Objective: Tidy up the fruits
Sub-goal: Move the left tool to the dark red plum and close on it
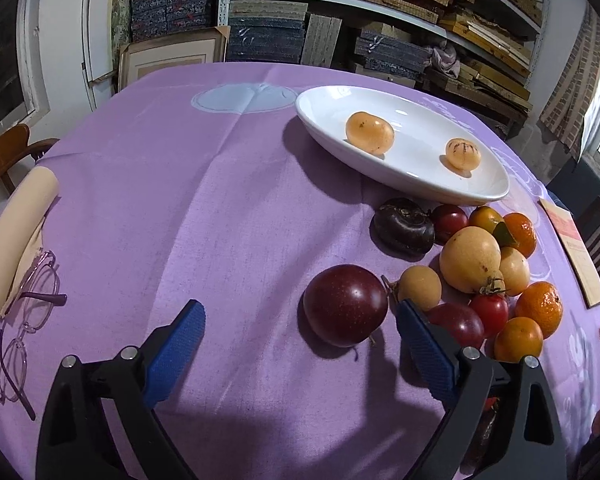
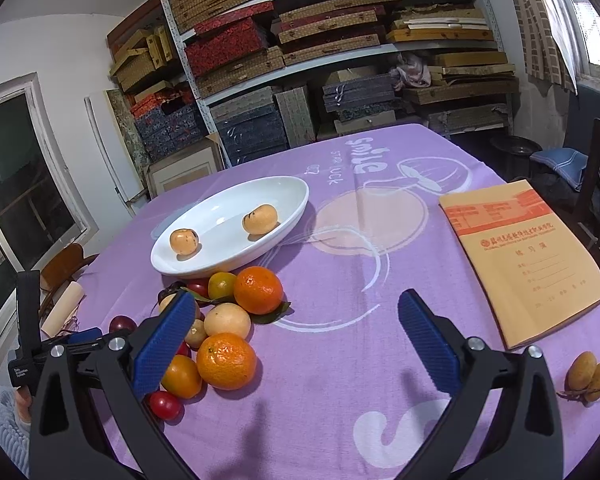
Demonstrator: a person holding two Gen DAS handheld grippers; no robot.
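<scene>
**Both tools apart above fruit pile; two fruits on plate**

Left tool (image 1: pixel 300 332), bottom of the left wrist view: blue fingers spread wide, gripping nothing. Dark red plum (image 1: pixel 345 305) lies on the bench (image 1: pixel 220 208) between the fingertips, nearer the right-hand finger, not touching either pad. Right tool (image 2: pixel 296 320), bottom of the right wrist view: fingers likewise apart and empty, bare purple cloth between them.

Just beyond the left tool, lower right of the frame: fruit pile (image 1: pixel 484 276), closely packed, with oranges, small red tomatoes, pale yellow fruits and one dark purple fruit (image 1: pixel 404 226). Spectacles (image 1: pixel 24 320) lie at far left, beside a cream roll (image 1: pixel 18 228).

Past the pile, upper right of centre: white oval plate (image 1: pixel 380 168) holding two pale orange fruits (image 1: pixel 369 133), well apart. Right wrist view, right side: yellow exercise book (image 2: pixel 528 260); two small tan fruits (image 2: pixel 588 374) sit alone at lower right. Shelves of boxes (image 2: pixel 320 40) fill the background.
</scene>
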